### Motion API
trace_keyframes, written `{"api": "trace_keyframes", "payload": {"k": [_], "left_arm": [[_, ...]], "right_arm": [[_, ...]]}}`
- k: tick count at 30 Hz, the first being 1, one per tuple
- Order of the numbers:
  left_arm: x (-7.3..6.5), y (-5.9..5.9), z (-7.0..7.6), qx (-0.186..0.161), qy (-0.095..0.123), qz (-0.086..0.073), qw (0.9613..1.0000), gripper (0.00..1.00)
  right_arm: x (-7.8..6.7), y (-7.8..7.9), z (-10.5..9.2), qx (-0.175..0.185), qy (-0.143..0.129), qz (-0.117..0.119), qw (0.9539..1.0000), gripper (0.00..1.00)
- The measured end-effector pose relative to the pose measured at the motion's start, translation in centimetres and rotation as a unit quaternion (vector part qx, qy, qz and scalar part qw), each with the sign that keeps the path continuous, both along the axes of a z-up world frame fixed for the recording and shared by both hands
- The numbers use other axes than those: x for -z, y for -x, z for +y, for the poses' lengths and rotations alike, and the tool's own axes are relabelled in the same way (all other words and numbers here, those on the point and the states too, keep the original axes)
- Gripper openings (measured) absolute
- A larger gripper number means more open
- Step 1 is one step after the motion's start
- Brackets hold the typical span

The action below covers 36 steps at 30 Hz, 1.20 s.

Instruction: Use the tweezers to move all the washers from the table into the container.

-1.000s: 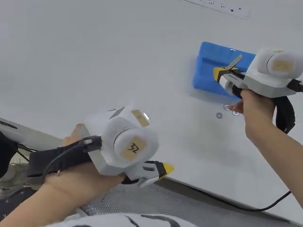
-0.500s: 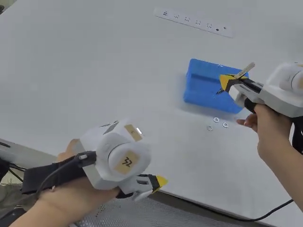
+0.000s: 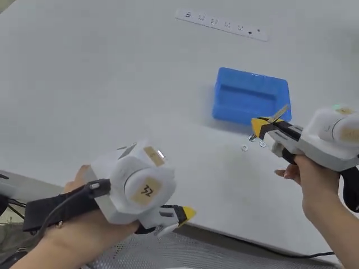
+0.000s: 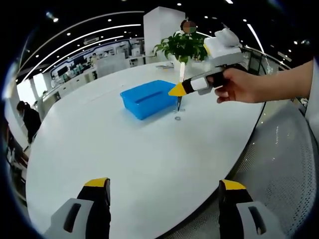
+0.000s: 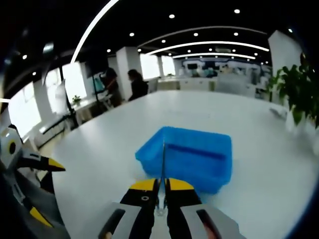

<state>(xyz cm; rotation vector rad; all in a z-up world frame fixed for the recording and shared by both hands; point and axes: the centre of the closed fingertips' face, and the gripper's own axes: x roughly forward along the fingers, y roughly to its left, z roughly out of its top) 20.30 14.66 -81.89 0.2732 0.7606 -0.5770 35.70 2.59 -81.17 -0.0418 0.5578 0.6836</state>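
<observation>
With the right gripper [image 3: 259,128] clamped on the tweezers [image 3: 277,115], pinch each washer [image 3: 244,148] across its rim, since it is probably light, thin, hard and slippery.

1. The left gripper [image 3: 178,215] has a round tan sticker [image 3: 147,191] on the rear end of its white body, facing the head view. Two dark characters stand on it, turned sideways. They read like "72", though "ZZ" is possible.
2. A second tan label [image 3: 151,154] lies on top of the same body, just ahead of the first and nearer the jaws. Its print is too small to read.
3. The right gripper [image 3: 259,129] has a tan sticker [image 3: 349,133] on its rear end, too blurred to read.
4. A power strip [image 3: 221,24] lies well beyond both grippers. Any marks on it are too small to make out.
</observation>
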Motion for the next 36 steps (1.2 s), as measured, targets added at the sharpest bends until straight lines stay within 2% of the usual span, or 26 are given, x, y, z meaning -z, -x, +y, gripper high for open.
{"api": "trace_keyframes", "payload": {"k": [6, 18, 29, 36], "left_arm": [[0.1, 0.1, 0.1, -0.001, -0.002, 0.002, 1.0000, 0.92], [0.1, 0.2, 0.2, -0.001, -0.005, 0.005, 1.0000, 0.91], [0.2, 0.2, 0.2, -0.001, -0.008, 0.006, 1.0000, 0.91], [0.2, 0.2, 0.2, 0.001, -0.010, 0.007, 0.9999, 0.91]], "right_arm": [[1.3, 0.2, -0.2, 0.009, -0.001, 0.014, 0.9999, 0.04], [0.6, 0.4, 0.2, 0.024, -0.009, 0.013, 0.9996, 0.04], [0.4, 1.3, -0.2, 0.027, 0.008, -0.007, 0.9996, 0.04], [0.7, 1.4, -0.2, 0.017, 0.035, 0.002, 0.9992, 0.03]]}}
